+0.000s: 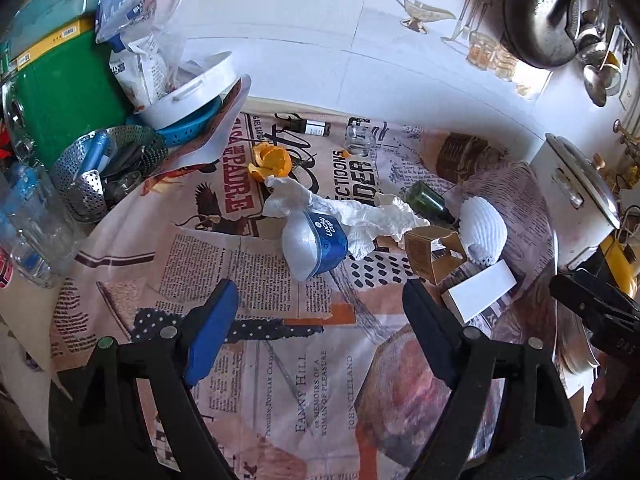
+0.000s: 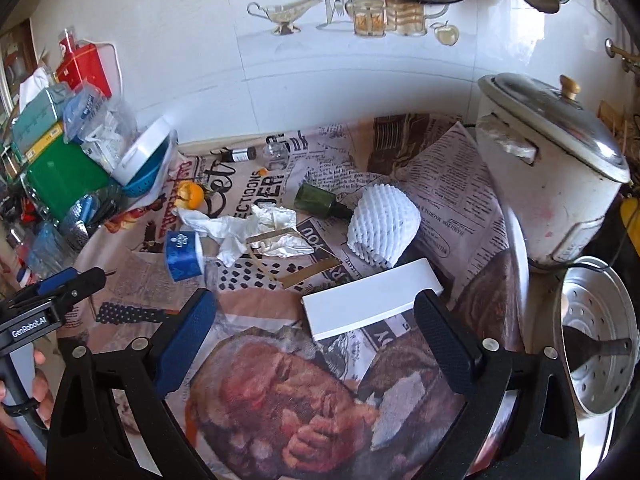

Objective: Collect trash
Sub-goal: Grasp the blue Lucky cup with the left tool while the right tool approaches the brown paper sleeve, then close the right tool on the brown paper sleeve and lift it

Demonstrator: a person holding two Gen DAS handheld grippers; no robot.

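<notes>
wall (image 2: 168,40): white tile, kitchenware decals | table (image 2: 256,300): newsprint cloth | daylight

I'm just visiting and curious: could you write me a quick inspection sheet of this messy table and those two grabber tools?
Surface: tablecloth printed like newspaper.
Job's things: orange peel, crumpled tissue, blue-banded paper cup on its side, torn cardboard piece, white foam fruit net, flat white box, green bottle lying down; none is held.
Clutter: green box, metal steamer basket, white rice cooker, perforated metal pot.
Grippers: left gripper and right gripper both open above the cloth, fingers empty.
Cables: nothing seen.
Surroundings: white tiled wall with kitchenware pictures; dark wok hanging.
</notes>
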